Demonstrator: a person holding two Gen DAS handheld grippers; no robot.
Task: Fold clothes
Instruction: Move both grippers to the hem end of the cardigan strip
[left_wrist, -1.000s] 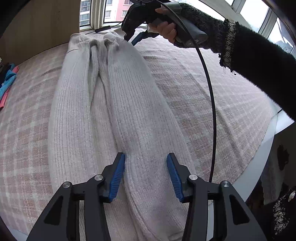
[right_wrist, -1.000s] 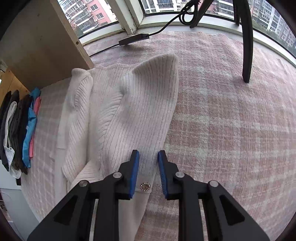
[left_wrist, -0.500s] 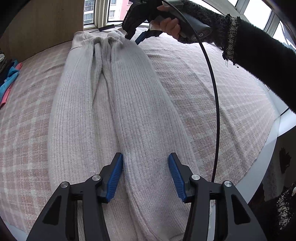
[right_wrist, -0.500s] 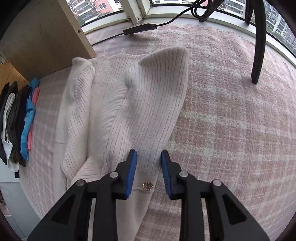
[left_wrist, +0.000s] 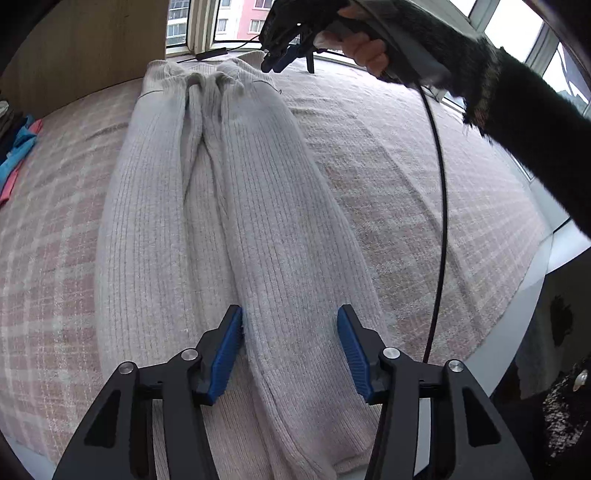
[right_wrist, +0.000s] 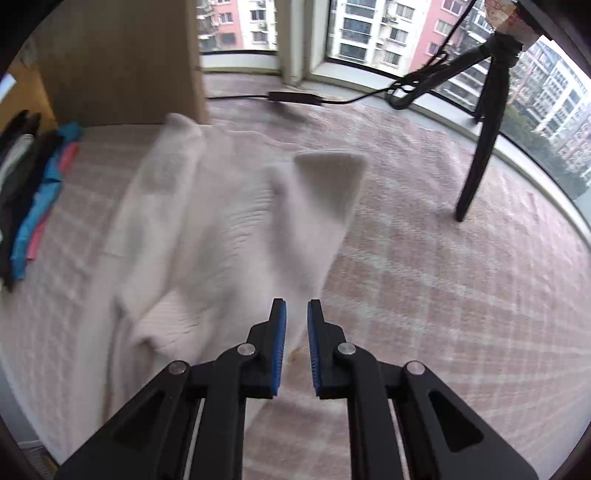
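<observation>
Spare clothes (left_wrist: 18, 147): I see them piled at the far left edge of the bed, well clear of my work.
Knit trousers (left_wrist: 229, 229): they lie lengthwise on the checked bedspread (left_wrist: 406, 192), legs together, waistband at the far end by the window.
Left gripper (left_wrist: 290, 345): I hold it low over the near end of the right-hand leg, jaws apart, the leg between them but the pads not pinching it.
Right gripper (right_wrist: 296, 343): up at the waistband; its jaws are closing, and cloth runs up into the gap. This view is blurred, so I think, but cannot swear, that the pads already press on the knit.
Tripod leg (right_wrist: 480, 155): it stands on the bedspread to the right, apart from the garment.
Step in hand: I judge I am taking hold of both ends for a lengthwise fold.
Next move: I should close the left jaws on the leg end, confirm the right grip, then bring one end over the other.
</observation>
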